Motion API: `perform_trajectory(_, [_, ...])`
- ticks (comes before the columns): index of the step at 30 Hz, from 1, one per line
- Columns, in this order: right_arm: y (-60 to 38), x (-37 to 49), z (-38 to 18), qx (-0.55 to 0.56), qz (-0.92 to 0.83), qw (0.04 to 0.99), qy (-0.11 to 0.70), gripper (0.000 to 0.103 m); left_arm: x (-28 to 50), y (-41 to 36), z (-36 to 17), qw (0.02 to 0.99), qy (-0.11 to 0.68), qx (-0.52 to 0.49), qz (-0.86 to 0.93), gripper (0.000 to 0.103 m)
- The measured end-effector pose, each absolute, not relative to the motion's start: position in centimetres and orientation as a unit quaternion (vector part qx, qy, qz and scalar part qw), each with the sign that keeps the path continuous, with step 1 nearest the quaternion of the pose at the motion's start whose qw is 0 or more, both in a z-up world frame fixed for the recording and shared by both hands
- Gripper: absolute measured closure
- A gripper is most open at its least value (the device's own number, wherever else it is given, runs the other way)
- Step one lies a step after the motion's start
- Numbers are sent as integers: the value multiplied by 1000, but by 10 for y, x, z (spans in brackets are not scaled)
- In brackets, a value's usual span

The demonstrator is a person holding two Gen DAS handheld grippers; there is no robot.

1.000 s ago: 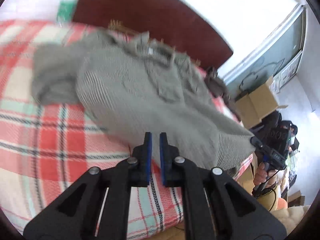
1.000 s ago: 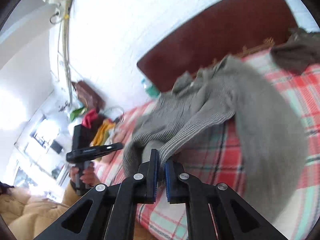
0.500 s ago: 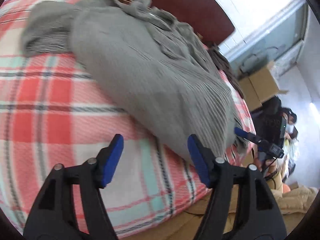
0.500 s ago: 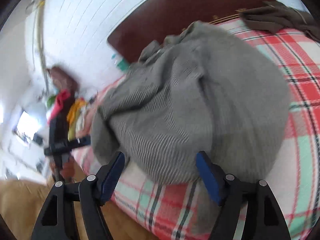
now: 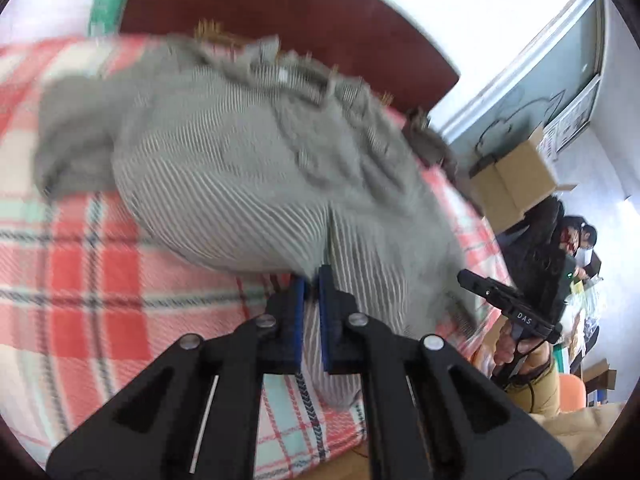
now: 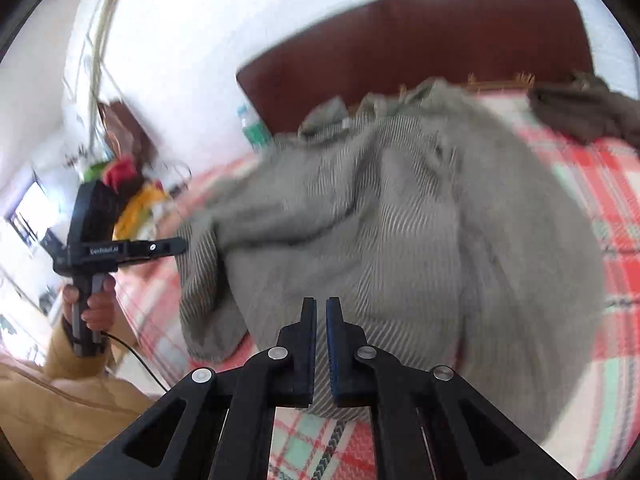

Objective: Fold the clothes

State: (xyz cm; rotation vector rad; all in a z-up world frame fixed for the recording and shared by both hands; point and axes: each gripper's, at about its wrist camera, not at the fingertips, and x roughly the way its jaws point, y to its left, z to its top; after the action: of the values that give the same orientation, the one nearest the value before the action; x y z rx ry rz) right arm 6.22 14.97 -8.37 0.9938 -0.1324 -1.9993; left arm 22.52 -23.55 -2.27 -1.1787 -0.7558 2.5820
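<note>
A grey ribbed sweater (image 5: 256,168) is shown spread across a red, cream and teal plaid blanket (image 5: 80,288) on a bed, with its collar lying towards a dark red-brown headboard (image 5: 280,12). At far left of the right wrist view, the left gripper (image 6: 176,245) is seen gripped by a hand (image 6: 90,308) in a tan sleeve (image 6: 60,384), its tip lying at the near left edge of the garment. In the left wrist view, the left gripper's jaws are seen drawn narrow, with a fold of the sweater's hem pinched between the blue pads (image 5: 299,320). In the right wrist view, the right gripper (image 6: 320,305) is likewise seen with its jaws brought close together over the near hem, striped fabric showing in the slit between them. A darker brown garment (image 6: 588,108) is seen bunched on the blanket at the headboard end, well apart from the sweater's hem. A cardboard box (image 5: 516,184) is visible beyond the bed at right in the left wrist view
</note>
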Motion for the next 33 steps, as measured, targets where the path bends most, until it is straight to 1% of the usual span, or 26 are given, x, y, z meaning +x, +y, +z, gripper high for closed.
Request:
perform_trajectory(1, [160, 62, -69, 383, -813, 435, -62, 97, 231, -243, -5, 105, -255, -382, 882, 95])
perform_trajectory(2, [162, 64, -59, 369, -824, 428, -50, 96, 237, -253, 7, 105, -250, -371, 888, 95])
perform_trajectory(3, [164, 67, -49, 356, -833, 421, -37, 86, 241, -262, 16, 97, -239, -365, 895, 95])
perform_trajectory(4, [152, 72, -49, 358, -827, 433, -11, 57, 241, -264, 21, 87, -225, -363, 900, 95])
perform_trajectory(5, [141, 76, -49, 360, -821, 444, 16, 42, 242, -265, 21, 80, -212, -364, 903, 94])
perform_trajectory(6, [129, 81, -49, 361, -813, 454, 43, 31, 244, -267, 19, 74, -208, -368, 903, 85])
perform_trajectory(7, [110, 89, -58, 362, -808, 458, 81, 30, 247, -268, 11, 70, -215, -374, 899, 74])
perform_trajectory(8, [91, 97, -67, 363, -801, 460, 119, 30, 249, -267, 1, 66, -224, -382, 894, 41])
perform_trajectory(9, [73, 104, -77, 362, -792, 467, 152, 30, 251, -263, -12, 64, -232, -393, 888, 16])
perform_trajectory(10, [55, 112, -88, 360, -782, 474, 185, 30, 258, -257, -25, 69, -239, -401, 881, 13])
perform_trajectory(12, [33, 119, -105, 348, -775, 480, 220, 31, 270, -239, -46, 91, -249, -413, 871, 13])
perform_trajectory(14, [14, 122, -120, 339, -766, 484, 253, 31, 277, -216, -61, 106, -242, -423, 867, 12])
perform_trajectory(15, [7, 122, -126, 337, -761, 484, 269, 35, 276, -203, -69, 101, -222, -433, 868, 12])
perform_trajectory(16, [3, 120, -130, 340, -757, 484, 277, 51, 272, -189, -78, 85, -191, -447, 870, 12])
perform_trajectory(17, [3, 114, -131, 350, -753, 482, 279, 64, 266, -179, -84, 74, -168, -458, 870, 13])
perform_trajectory(18, [3, 108, -132, 360, -749, 481, 280, 88, 260, -171, -91, 72, -156, -468, 867, 27])
perform_trajectory(19, [7, 99, -128, 373, -748, 480, 265, 95, 253, -168, -98, 81, -157, -479, 860, 41])
perform_trajectory(20, [17, 91, -119, 382, -748, 488, 236, 95, 246, -168, -104, 87, -162, -493, 851, 75])
perform_trajectory(21, [27, 83, -110, 389, -748, 496, 207, 96, 240, -173, -106, 81, -168, -500, 846, 94])
perform_trajectory(24, [61, 67, -78, 392, -748, 518, 131, 97, 235, -207, -89, 53, -200, -486, 849, 94])
perform_trajectory(29, [131, 46, -21, 362, -777, 514, 37, 97, 256, -266, -19, 52, -244, -412, 876, 94])
perform_trajectory(31, [146, 39, -11, 358, -798, 483, 30, 94, 258, -270, -7, 53, -228, -410, 881, 94])
perform_trajectory(32, [142, 43, -12, 359, -802, 474, 53, 92, 258, -270, -3, 51, -216, -412, 884, 94])
perform_trajectory(33, [131, 50, -14, 360, -801, 472, 85, 82, 258, -270, 1, 49, -204, -413, 886, 94])
